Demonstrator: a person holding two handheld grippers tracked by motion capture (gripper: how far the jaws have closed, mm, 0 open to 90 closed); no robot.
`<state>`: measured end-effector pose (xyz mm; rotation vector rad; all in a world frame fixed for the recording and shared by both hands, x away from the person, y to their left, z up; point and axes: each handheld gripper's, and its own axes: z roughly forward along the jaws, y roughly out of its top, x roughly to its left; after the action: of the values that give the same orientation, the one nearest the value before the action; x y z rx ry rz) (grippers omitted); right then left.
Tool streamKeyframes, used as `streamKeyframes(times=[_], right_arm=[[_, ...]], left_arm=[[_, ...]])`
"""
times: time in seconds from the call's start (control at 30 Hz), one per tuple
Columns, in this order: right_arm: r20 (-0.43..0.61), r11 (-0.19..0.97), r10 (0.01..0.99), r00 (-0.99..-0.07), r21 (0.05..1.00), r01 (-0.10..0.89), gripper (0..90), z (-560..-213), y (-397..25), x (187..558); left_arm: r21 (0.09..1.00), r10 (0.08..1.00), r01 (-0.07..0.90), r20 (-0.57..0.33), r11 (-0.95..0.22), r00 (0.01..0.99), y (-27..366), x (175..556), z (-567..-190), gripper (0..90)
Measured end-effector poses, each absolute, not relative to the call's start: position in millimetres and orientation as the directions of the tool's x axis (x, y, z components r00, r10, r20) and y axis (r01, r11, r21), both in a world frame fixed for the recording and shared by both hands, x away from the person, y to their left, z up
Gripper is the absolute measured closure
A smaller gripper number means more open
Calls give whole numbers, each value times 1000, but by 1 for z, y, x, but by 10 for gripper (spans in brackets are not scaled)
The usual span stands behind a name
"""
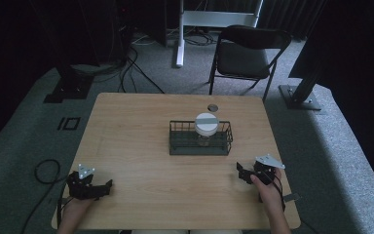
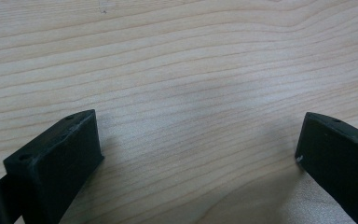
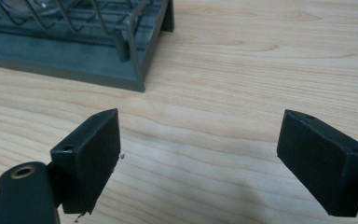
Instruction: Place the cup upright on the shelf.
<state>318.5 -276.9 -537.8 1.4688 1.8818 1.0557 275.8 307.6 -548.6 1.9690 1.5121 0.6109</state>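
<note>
Jar (image 1: 207, 127) with white lid upright inside dark wire rack (image 1: 200, 145), mid surface (image 1: 136, 146). Likely rigid, smooth, possibly glass: grip below lid, squarely. Left tool (image 2: 200, 140) wide open, empty, near front edge. Right tool (image 3: 198, 149) wide open, empty, near rack corner

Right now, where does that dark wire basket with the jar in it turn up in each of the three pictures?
High view: the wire basket sits at the middle of the table, past both grippers.
Left gripper view: not in it; bare wood between the jaws.
Right gripper view: its corner is at upper left.
Shared landmark: the light wooden table.
</note>
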Motion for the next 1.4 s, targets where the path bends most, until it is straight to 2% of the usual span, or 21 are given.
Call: streamKeyframes(times=[0.53, 0.83, 1.4], right_arm=[[47, 121, 966, -254, 785, 608, 129, -545, -286, 318], [7, 215, 947, -320, 727, 653, 121, -552, -283, 319], [7, 259, 923, -384, 726, 637, 121, -552, -290, 310]], left_arm=[[684, 967, 703, 11, -192, 254, 308, 276, -549, 2], [685, 967, 703, 11, -192, 253, 308, 276, -549, 2], [685, 967, 703, 11, -192, 253, 308, 276, -549, 2]])
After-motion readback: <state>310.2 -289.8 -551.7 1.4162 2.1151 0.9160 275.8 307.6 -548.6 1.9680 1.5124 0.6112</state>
